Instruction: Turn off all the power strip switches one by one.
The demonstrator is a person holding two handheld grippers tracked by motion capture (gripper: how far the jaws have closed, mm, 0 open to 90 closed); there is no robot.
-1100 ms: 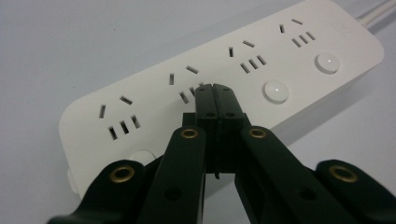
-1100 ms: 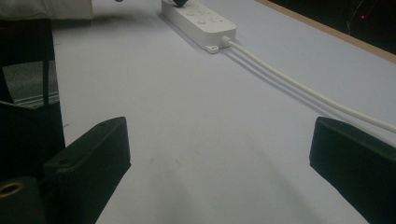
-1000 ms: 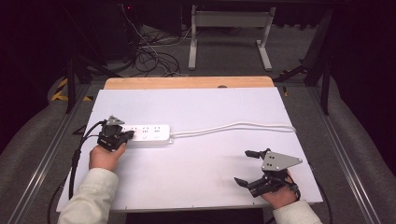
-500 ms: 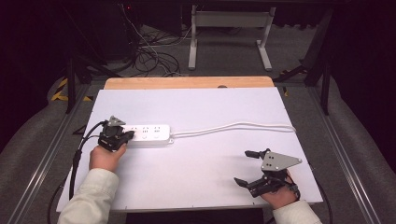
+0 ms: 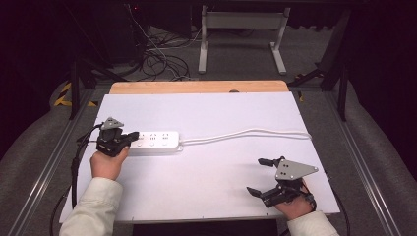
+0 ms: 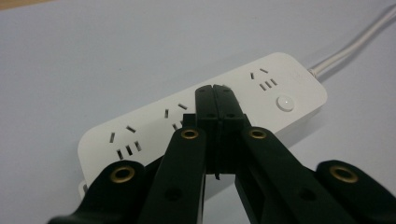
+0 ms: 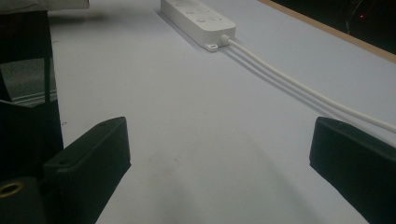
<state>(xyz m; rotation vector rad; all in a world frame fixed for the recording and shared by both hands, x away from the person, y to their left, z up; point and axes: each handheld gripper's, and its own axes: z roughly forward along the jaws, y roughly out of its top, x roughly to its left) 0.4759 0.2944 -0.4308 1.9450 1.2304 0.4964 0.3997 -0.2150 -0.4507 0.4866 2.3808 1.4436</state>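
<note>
A white power strip lies on the white table top, left of centre, and its white cable runs off to the right. My left gripper is shut with nothing between its jaws, at the strip's left end. In the left gripper view its joined tips sit over the middle sockets of the power strip, short of the round button; I cannot tell whether they touch. My right gripper stands open over bare table near the front right, its jaws wide apart, facing the strip and cable.
A wooden strip borders the table's far edge. Beyond it stand a metal frame and a tangle of black cables on the floor. A black cable trails from the left gripper over the table's left edge.
</note>
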